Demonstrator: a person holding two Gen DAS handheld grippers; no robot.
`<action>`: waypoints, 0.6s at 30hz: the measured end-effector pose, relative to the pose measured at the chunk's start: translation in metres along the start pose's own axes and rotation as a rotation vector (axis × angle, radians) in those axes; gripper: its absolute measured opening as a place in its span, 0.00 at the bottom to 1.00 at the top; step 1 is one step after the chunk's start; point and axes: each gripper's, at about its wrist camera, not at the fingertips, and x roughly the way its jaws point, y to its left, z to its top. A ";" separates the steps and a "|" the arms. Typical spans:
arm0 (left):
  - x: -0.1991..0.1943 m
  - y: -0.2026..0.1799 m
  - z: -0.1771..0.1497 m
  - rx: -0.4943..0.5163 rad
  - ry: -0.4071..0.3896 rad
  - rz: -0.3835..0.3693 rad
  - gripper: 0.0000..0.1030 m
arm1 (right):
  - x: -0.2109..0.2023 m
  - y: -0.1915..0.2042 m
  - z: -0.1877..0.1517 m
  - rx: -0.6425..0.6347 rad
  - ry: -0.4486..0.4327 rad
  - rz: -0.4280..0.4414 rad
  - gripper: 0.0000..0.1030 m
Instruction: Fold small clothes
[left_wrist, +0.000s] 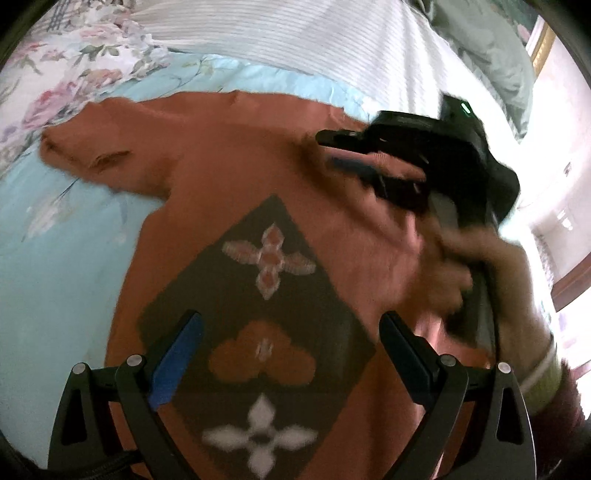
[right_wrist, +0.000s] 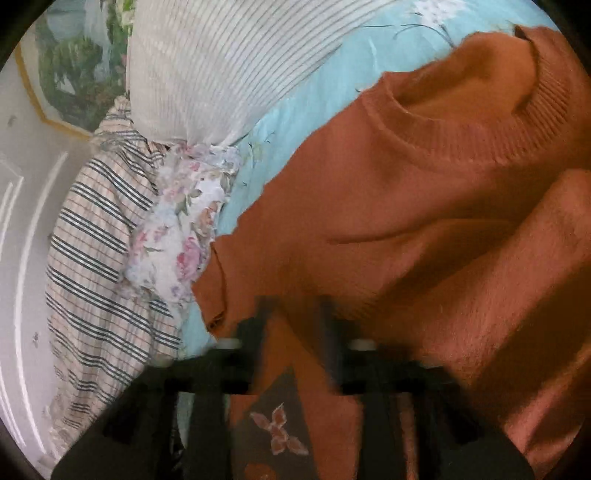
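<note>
A small rust-orange sweater (left_wrist: 229, 170) with a dark diamond panel (left_wrist: 258, 314) of flower motifs lies on a light blue floral bedsheet (left_wrist: 55, 258). My left gripper (left_wrist: 291, 339) is open and empty, hovering over the panel. My right gripper (left_wrist: 351, 158) shows at the sweater's right side with orange sleeve fabric between its fingers. In the right wrist view the sweater (right_wrist: 388, 206) fills the frame, its ribbed collar (right_wrist: 461, 140) at upper right and a sleeve fold (right_wrist: 498, 295) bunched at right. The right gripper (right_wrist: 293, 332) is blurred, fingers close together around orange knit.
A white striped pillow (left_wrist: 295, 33) lies beyond the sweater. A plaid striped cloth (right_wrist: 96, 266) and a floral fabric (right_wrist: 184, 229) lie at the bed's edge. A wall with a framed picture (right_wrist: 70, 74) stands behind.
</note>
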 end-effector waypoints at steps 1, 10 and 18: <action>0.005 0.000 0.008 -0.003 -0.002 -0.011 0.94 | -0.015 0.000 -0.002 -0.009 -0.033 0.002 0.67; 0.092 0.003 0.100 -0.042 0.049 -0.121 0.93 | -0.142 -0.011 -0.035 -0.002 -0.216 -0.083 0.67; 0.143 -0.017 0.138 0.041 0.086 -0.170 0.05 | -0.205 -0.037 -0.061 0.061 -0.312 -0.190 0.67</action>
